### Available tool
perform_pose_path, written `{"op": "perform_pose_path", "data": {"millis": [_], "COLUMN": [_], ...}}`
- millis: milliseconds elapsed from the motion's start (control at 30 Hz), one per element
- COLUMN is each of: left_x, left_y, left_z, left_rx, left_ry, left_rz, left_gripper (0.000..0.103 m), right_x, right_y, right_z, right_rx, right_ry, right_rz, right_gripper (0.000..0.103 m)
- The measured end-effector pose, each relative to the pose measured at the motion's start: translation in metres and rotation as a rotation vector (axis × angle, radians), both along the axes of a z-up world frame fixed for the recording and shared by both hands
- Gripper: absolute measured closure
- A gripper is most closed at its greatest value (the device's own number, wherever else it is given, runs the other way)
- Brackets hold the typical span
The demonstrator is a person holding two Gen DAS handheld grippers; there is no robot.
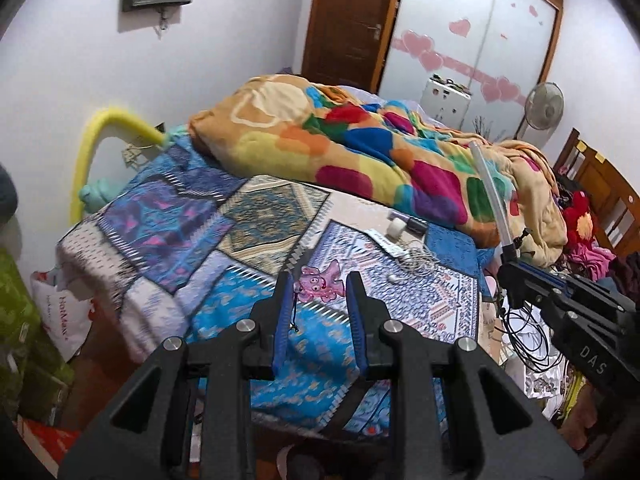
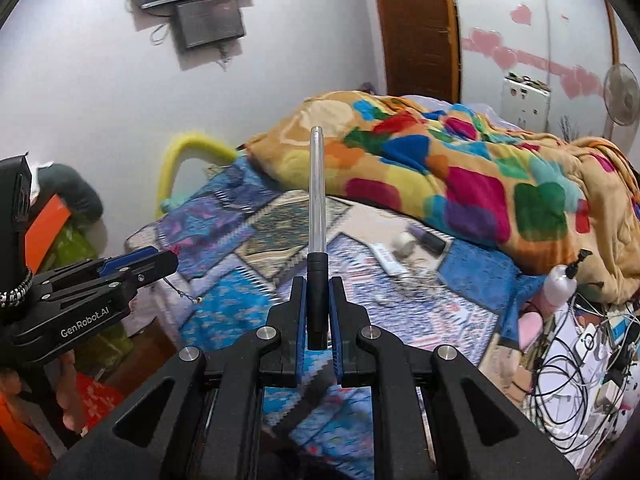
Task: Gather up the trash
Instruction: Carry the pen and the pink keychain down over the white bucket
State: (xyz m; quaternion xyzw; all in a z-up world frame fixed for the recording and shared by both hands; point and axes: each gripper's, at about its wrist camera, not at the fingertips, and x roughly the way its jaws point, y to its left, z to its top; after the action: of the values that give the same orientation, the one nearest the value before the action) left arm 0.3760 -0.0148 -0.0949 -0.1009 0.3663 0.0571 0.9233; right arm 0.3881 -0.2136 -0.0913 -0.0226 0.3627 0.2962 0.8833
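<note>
Right tool (image 2: 317,300) clenched on a clear-tipped rod (image 2: 316,184); left tool (image 1: 316,292) released above the bed (image 1: 256,216). Rod is best kept upright while litter is approached.

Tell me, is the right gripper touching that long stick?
Touching. The right wrist view shows the right gripper with both jaws pressed against the stick's black handle, no gap on either side, so it is clamped while the clear part points upward.

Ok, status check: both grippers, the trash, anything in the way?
Right gripper shut on clear stick with black handle. Left gripper open, over bed. Pink toy, tangled earphones ahead on bed.
</note>
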Motion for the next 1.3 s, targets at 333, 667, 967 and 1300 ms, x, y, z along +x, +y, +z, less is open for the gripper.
{"op": "perform_pose_path", "data": {"millis": [333, 667, 967, 1300], "left_x": [-0.078, -0.14, -0.167, -0.175], "left_y": [0.06, 0.125, 0.175, 0.217], "left_z": [0.004, -0.024, -0.083, -0.175], "left_rx": [0.004, -0.023, -0.051, -0.173], "left_ry": [0.002, 0.065, 0.197, 0.376], "left_rz": [0.121, 0.262, 0.331, 0.367], "left_gripper": [0.077, 0.077, 0.077, 0.077], "right_x": [-0.05, -0.089, -0.109, -0.112], "right_y": [0.058, 0.122, 0.184, 0.245], "right_z": [0.002, -0.026, -0.08, -0.151], "right_rx": [-0.011, -0.061, -0.152, -0.273], "right_ry": [0.002, 0.062, 0.166, 0.331], "right_rz": [0.128, 0.26, 0.363, 0.48], "right_gripper": [0.093, 0.093, 0.093, 0.093]}}
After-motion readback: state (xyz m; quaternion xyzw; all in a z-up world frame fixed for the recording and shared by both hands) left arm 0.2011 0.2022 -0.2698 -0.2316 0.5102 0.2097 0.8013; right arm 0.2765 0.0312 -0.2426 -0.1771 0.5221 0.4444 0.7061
